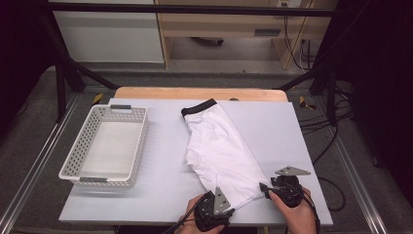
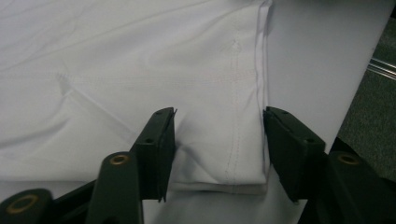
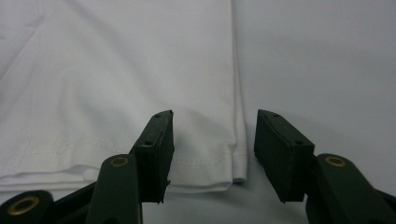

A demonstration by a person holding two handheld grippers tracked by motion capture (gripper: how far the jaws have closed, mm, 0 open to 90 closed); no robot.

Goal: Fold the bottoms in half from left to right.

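High view: white garment (image 1: 219, 151) w/ black waistband lies diagonally across the surface (image 1: 160, 190), waistband toward the far edge near centre, hem at the near edge right of centre. White perforated basket (image 1: 104, 146) sits at the left edge, well apart from the garment; bare surface between them and along the whole right side up to the far right corner. Dark frame posts and cables stand off the table on both sides, grey floor around. Left gripper (image 1: 233, 210) is at the hem's left end at the near edge, right gripper (image 1: 263, 187) at the hem's right corner, both hands coming in from below. Left gripper view: jaws part-open, straddling a folded hem corner of the garment (image 2: 219, 140); the left pad sits on the fabric and the right pad is just beside the folded side edge, cloth between them, no pinch visible. Surface edge and floor run close by at the right. Right gripper view: jaws likewise about half spread, garment (image 3: 201, 140) hem corner between them, left pad over the cloth, right pad over bare surface just beside the side seam; not squeezing.
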